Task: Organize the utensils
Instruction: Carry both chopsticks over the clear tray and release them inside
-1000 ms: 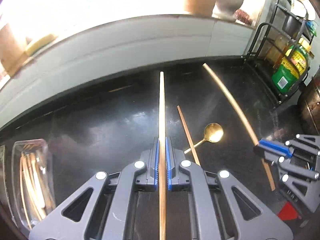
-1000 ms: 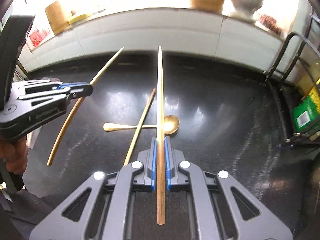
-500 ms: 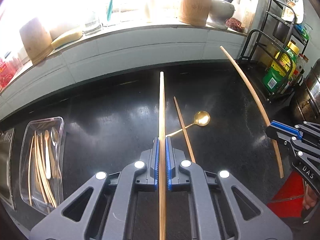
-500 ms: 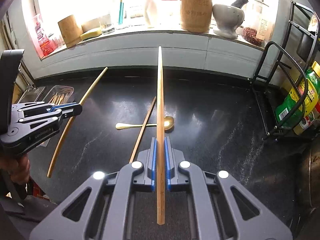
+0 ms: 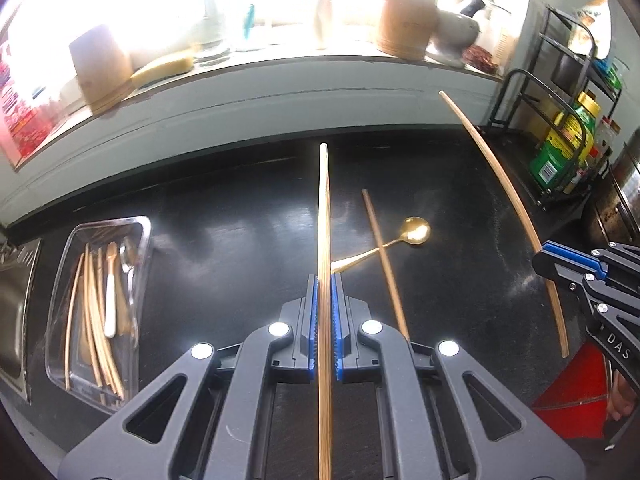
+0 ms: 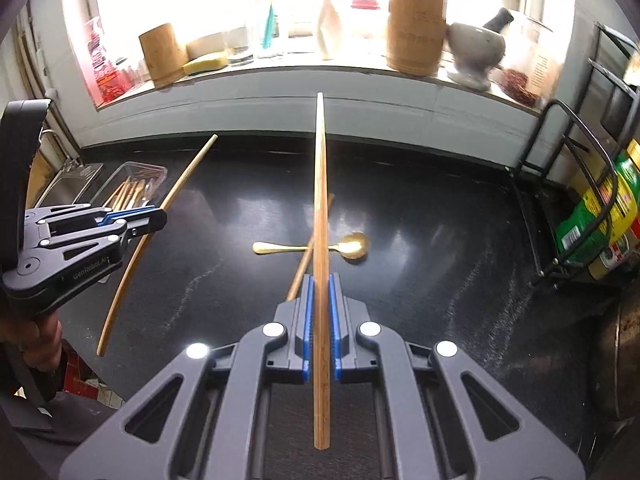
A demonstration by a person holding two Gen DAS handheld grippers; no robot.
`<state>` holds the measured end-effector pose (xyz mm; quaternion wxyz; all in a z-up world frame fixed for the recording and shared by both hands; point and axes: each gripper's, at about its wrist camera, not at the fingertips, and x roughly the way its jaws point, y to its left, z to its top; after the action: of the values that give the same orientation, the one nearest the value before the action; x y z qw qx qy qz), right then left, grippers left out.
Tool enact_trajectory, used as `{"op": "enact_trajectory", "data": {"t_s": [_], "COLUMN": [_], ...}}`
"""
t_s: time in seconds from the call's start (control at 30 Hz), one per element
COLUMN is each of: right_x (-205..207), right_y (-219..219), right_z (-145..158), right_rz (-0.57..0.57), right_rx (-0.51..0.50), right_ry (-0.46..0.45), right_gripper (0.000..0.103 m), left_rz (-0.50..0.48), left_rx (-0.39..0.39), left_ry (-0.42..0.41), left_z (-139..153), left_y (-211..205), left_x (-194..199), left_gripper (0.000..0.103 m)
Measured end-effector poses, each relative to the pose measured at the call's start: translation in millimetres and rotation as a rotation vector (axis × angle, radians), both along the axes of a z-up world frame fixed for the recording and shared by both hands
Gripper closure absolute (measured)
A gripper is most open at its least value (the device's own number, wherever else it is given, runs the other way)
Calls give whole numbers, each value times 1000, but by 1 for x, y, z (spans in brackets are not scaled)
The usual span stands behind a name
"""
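My left gripper (image 5: 324, 280) is shut on a long bamboo chopstick (image 5: 323, 208), held above the black counter. My right gripper (image 6: 319, 280) is shut on a second bamboo chopstick (image 6: 319, 184); it also shows at the right of the left wrist view (image 5: 496, 184). The left gripper with its chopstick shows at the left of the right wrist view (image 6: 156, 216). A third chopstick (image 5: 384, 256) lies on the counter across a gold spoon (image 5: 416, 231). A clear plastic tray (image 5: 138, 232) at the left holds several chopsticks and spoons.
A metal sink edge (image 5: 16, 300) lies left of the tray. A black wire rack (image 6: 576, 184) with bottles stands at the right. A sill with wooden jars (image 6: 414, 32) and a mortar (image 6: 474, 48) runs along the back.
Both grippers have risen and pulled back with their chopsticks. The tray at the left has come fully into view. The spoon and loose chopstick have not moved.
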<state>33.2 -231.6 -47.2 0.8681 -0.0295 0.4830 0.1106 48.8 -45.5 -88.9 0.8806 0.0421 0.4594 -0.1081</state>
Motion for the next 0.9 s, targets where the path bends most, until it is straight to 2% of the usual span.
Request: {"op": "enact_trajectory", "data": {"t_s": [0.27, 0.77, 0.9], "right_x": [10, 25, 26], "right_y": [68, 272, 315], "right_z": [3, -1, 0], "right_rz": [96, 360, 413], "right_rx": [16, 91, 113], "right_ry": [-3, 19, 25], "right_gripper": [95, 95, 95], "left_rz": [104, 386, 442], "left_rx": [4, 9, 1], "left_ry": [-10, 7, 15], "left_z": [3, 10, 10], "left_y": [67, 257, 291], "left_x": [-8, -30, -38], "left_gripper": [97, 97, 97]}}
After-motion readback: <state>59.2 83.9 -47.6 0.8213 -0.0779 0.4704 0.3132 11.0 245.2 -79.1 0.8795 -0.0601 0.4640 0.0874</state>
